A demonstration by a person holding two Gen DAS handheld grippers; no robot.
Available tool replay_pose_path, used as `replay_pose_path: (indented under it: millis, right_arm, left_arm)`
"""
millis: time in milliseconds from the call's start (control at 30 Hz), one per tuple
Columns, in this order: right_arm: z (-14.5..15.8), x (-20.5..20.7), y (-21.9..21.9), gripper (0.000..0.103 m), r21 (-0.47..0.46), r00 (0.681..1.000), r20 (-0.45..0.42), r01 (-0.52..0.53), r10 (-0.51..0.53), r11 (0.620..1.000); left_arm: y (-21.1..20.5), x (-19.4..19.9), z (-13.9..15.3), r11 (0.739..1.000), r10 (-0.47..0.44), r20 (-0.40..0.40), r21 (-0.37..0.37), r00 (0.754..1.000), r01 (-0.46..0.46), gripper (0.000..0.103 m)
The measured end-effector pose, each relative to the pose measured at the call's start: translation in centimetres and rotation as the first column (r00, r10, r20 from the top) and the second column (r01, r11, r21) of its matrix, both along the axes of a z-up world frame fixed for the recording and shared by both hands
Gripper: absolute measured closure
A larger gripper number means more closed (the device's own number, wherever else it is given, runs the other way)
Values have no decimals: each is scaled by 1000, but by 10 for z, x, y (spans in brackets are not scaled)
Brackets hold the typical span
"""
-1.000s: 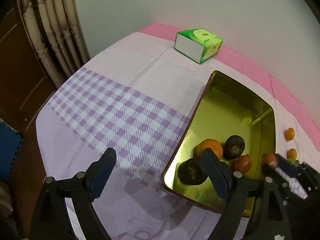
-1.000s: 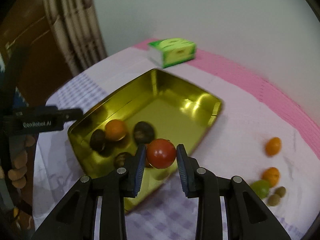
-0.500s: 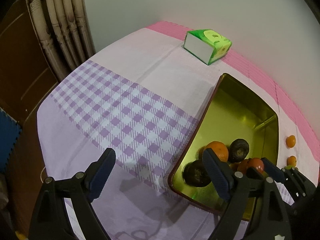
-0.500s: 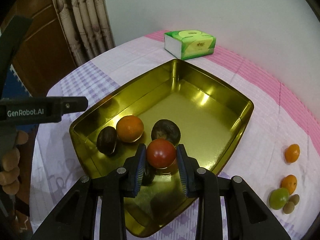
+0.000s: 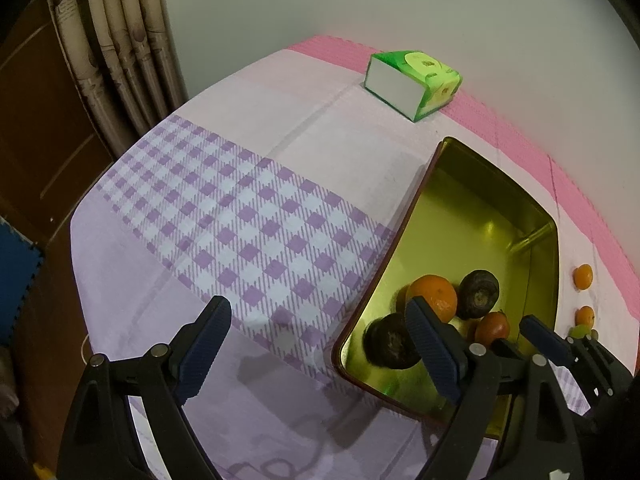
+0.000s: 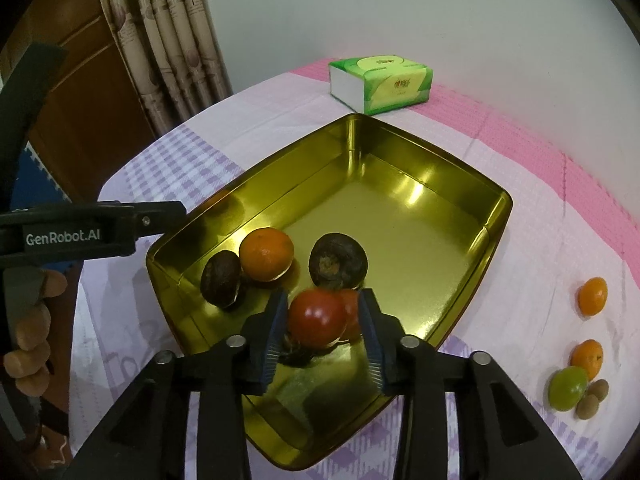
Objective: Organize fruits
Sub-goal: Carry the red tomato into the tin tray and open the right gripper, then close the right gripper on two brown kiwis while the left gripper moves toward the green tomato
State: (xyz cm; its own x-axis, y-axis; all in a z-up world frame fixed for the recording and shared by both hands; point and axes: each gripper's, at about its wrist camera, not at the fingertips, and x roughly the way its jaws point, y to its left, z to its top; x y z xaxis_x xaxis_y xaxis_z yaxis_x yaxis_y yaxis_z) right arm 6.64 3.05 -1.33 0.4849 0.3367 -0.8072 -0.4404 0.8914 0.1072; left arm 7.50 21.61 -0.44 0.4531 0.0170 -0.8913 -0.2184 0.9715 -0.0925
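Left tongs (image 5: 320, 344), left wrist view: spread wide and holding nothing, at the bottom of the frame, above the checked tablecloth (image 5: 240, 220).
Gold tray (image 5: 420, 200): at the right of the frame; its near corner is just beside the right-hand finger of these tongs.
Fruit in the tray: one tangerine (image 5: 434, 298) with a dark round fruit (image 5: 478, 294) on its right side, a second dark fruit (image 5: 390, 342) lower left of it, and a red-orange fruit (image 5: 494, 326) partly hidden behind the black tong parts.
Fruit outside the tray: two small oranges (image 5: 583, 277) on the cloth at the right edge.
Tissue pack (image 5: 412, 78): green, upper right, near the wall.

Right tongs (image 6: 323, 336), right wrist view: spread, over the near part of the tray (image 6: 440, 152), gripping nothing.
Tomato (image 6: 318, 316): it sits between the two fingers, close to the left one; on its right side a gap is visible before the other finger.
Other fruit in the tray: the tangerine (image 6: 266, 254) and dark fruits (image 6: 338, 262) are above the tomato in the frame, and one more reddish fruit is just behind it.
Waiting fruit: at the right edge, on the cloth, two oranges (image 6: 593, 296), a green fruit (image 6: 568, 388) and two small brown ones (image 6: 588, 406).
Left tongs: they enter from the left edge, beside the tray's left corner.
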Motion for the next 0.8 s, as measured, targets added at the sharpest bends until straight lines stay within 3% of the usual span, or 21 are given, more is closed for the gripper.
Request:
replay_pose_path:
  millis: [267,433,633,800]
  right_arm:
    - [19,-10,-10,63,20,998,51,23,-24,1000]
    - [40,-20,-45,63,42,988,101,111,-115,993]
    - [35,-23,-117,63,-19,951,106,292,-289,956]
    - [21,-27,-176,63,-68,895,77,445,-440,893]
  left_arm:
    - [-1,0,-1,1000,-2,-2,2,1000,2,17]
    - [-3,-1,0,1000,-10,3,10,1000,10,17]
    - [-6,-1,-1,1000,-17,-3,13,1000,17,17]
    - [-7,-1,-3,1000,-17,-11,17,1000,17,17]
